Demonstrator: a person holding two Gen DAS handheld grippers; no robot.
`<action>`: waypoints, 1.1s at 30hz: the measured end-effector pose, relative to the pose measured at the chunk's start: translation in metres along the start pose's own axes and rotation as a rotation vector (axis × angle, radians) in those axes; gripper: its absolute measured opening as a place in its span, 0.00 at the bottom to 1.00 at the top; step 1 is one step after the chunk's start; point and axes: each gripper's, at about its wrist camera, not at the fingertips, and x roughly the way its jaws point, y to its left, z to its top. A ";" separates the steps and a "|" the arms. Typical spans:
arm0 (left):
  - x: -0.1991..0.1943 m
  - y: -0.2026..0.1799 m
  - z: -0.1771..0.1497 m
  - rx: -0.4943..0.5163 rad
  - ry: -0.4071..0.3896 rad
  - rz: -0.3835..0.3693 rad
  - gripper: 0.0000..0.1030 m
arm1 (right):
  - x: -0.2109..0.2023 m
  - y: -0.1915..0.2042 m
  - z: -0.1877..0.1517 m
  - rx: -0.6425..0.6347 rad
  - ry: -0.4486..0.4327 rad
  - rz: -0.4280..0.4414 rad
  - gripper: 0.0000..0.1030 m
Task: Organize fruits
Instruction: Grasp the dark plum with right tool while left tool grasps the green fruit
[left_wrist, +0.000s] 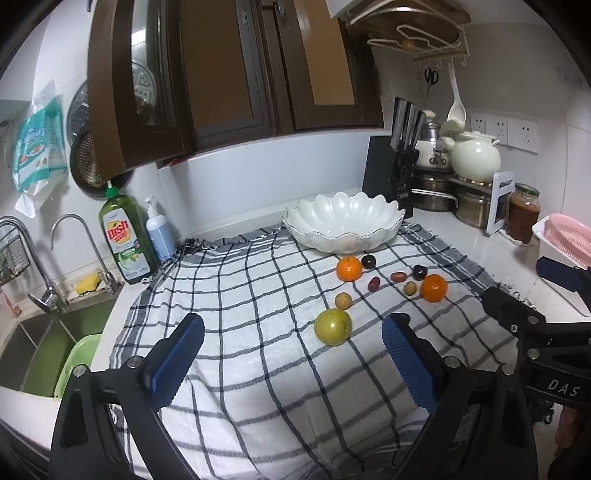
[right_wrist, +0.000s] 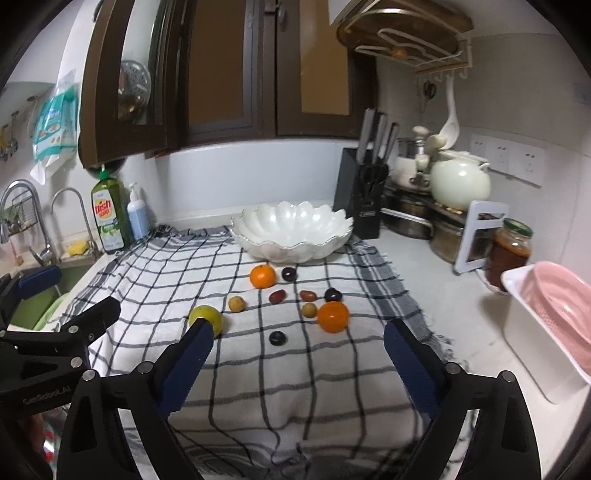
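Observation:
A white scalloped bowl (left_wrist: 343, 240) (right_wrist: 291, 251) stands at the far edge of a checked cloth (left_wrist: 240, 295). Loose fruit lies in front of it: a yellow-green fruit (left_wrist: 332, 326) (right_wrist: 212, 317), two oranges (left_wrist: 348, 268) (left_wrist: 434, 287), dark plums (left_wrist: 368, 261) (right_wrist: 277, 338), and small brown and reddish fruits (left_wrist: 342, 300) (left_wrist: 373, 283). My left gripper (left_wrist: 293, 319) hangs open above the cloth, just short of the yellow-green fruit. My right gripper (right_wrist: 299, 326) is open too, with its left finger covering part of that fruit. Neither holds anything.
A sink (left_wrist: 44, 343) with taps, a dish soap bottle (left_wrist: 123, 240) and a pump bottle lie to the left. At the back right stand a knife block (right_wrist: 360, 199), pots and a jar (right_wrist: 509, 251). A pink drainer in a white tray (right_wrist: 546, 332) sits on the right.

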 end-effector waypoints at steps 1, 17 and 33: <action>0.009 0.002 0.001 0.008 0.004 -0.009 0.93 | 0.008 0.002 0.001 -0.002 0.008 0.003 0.89; 0.110 -0.002 0.004 0.117 0.158 -0.221 0.79 | 0.104 0.019 0.003 0.008 0.172 -0.029 0.65; 0.163 -0.015 -0.016 0.061 0.313 -0.250 0.65 | 0.165 0.019 -0.020 -0.065 0.331 0.084 0.41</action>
